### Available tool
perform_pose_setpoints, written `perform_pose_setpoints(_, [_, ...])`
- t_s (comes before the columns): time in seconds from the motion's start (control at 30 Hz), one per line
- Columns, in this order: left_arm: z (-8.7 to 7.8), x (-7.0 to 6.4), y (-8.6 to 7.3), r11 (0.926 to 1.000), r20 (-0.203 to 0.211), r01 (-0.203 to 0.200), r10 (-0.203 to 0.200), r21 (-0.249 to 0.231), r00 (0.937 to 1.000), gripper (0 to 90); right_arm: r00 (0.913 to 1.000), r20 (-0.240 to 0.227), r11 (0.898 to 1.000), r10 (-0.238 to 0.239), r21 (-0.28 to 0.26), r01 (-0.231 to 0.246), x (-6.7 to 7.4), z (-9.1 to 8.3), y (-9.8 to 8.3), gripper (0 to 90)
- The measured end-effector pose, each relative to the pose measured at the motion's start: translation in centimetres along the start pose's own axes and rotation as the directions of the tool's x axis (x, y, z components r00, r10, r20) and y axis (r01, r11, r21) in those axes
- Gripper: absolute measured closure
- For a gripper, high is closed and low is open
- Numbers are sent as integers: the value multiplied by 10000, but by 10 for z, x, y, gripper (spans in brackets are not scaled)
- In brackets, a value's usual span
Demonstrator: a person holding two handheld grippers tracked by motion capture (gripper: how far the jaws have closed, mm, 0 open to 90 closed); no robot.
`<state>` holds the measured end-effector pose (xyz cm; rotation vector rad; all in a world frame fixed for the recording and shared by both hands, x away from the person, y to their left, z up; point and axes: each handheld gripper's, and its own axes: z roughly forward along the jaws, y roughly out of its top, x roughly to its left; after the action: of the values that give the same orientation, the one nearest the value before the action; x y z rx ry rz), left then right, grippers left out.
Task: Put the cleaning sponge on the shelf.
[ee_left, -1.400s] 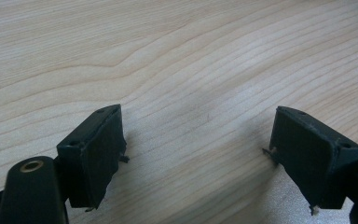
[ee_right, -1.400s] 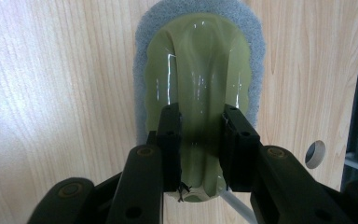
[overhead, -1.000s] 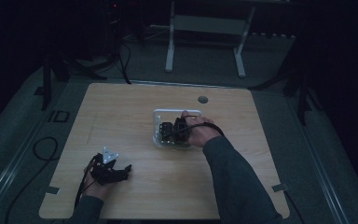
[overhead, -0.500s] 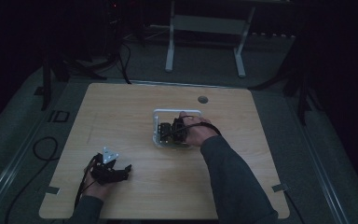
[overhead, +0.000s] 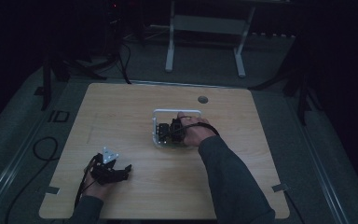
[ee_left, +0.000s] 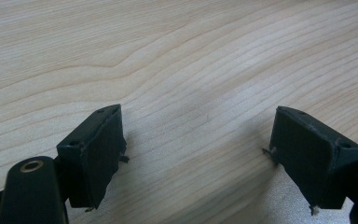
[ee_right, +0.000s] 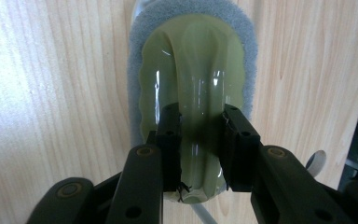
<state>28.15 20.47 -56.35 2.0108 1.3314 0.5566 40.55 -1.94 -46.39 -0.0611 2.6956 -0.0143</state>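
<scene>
The wooden counter (overhead: 121,116) carries a white wire-framed rack (overhead: 177,113) near its middle; what lies inside it is too dark to tell from the high view. There the right gripper (overhead: 170,132) reaches into the rack. In the right gripper view a green-handled scrub pad (ee_right: 193,74) with a grey-blue sponge edge lies flat on the wood, its raised ridge clamped between the jaws. The left gripper (ee_left: 198,149) rests near the counter's front left corner, jaws spread and empty.
</scene>
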Motion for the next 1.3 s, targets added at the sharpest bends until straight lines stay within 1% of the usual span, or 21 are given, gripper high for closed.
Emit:
perform_pose_setpoints(0.13, [0,0,0,10000,4,9,-9,-4,10000,179,9992,378,9998,-161,139,156,1,3,1,717])
perform_pose_setpoints(0.23, [0,0,0,10000,5,-3,3,16,10000,179,9984,558,9998,-128,161,119,1,6,2,719])
perform_pose_setpoints(0.4, [0,0,0,10000,4,0,0,20,10000,179,9978,664,9999,-31,168,20,0,8,2,720])
perform_pose_setpoints(0.5, [0,0,0,10000,10,13,-13,16,10000,179,9980,616,9998,110,148,-119,-1,9,2,713])
perform_pose_setpoints(0.53, [0,0,0,10000,11,9,-9,19,10000,179,9976,678,9998,141,141,-151,-2,9,1,701])
perform_pose_setpoints(0.63, [0,0,0,10000,12,12,-12,16,10000,179,9975,661,9997,247,31,-250,-3,9,0,673])
perform_pose_setpoints(0.67, [0,0,0,10000,12,6,-6,22,10000,179,9965,732,9992,404,9,-406,-4,8,-1,622])
perform_pose_setpoints(0.77, [0,0,0,10000,10,12,-12,17,10000,179,9958,753,9986,521,-109,-514,-4,5,-3,588])
perform_pose_setpoints(0.87, [0,0,0,10000,1,-3,3,24,10000,179,9952,719,9973,668,-365,-643,-3,0,-5,561])
perform_pose_setpoints(0.97, [0,0,0,10000,-1,-17,17,23,10000,179,9947,755,9958,703,-642,-655,-2,-6,-7,543])
perform_pose_setpoints(1.0, [0,0,0,10000,-1,-17,17,23,10000,179,9947,755,9958,703,-642,-655,-2,-6,-7,543])
perform_pose_setpoints(1.03, [0,0,0,10000,0,-4,4,11,10000,179,9946,751,9947,712,-789,-652,-2,-8,-7,538])
perform_pose_setpoints(1.07, [0,0,0,10000,-1,-2,2,10,10000,179,9938,774,9926,802,-976,-725,-1,-13,-9,535])
perform_pose_setpoints(1.2, [0,0,0,10000,-2,-11,11,16,10000,179,9910,988,9869,903,-1421,-758,3,-24,-11,532])
perform_pose_setpoints(1.3, [0,0,0,10000,1,-8,8,9,10000,179,9910,860,9776,1024,-1929,-842,11,-38,-15,529])
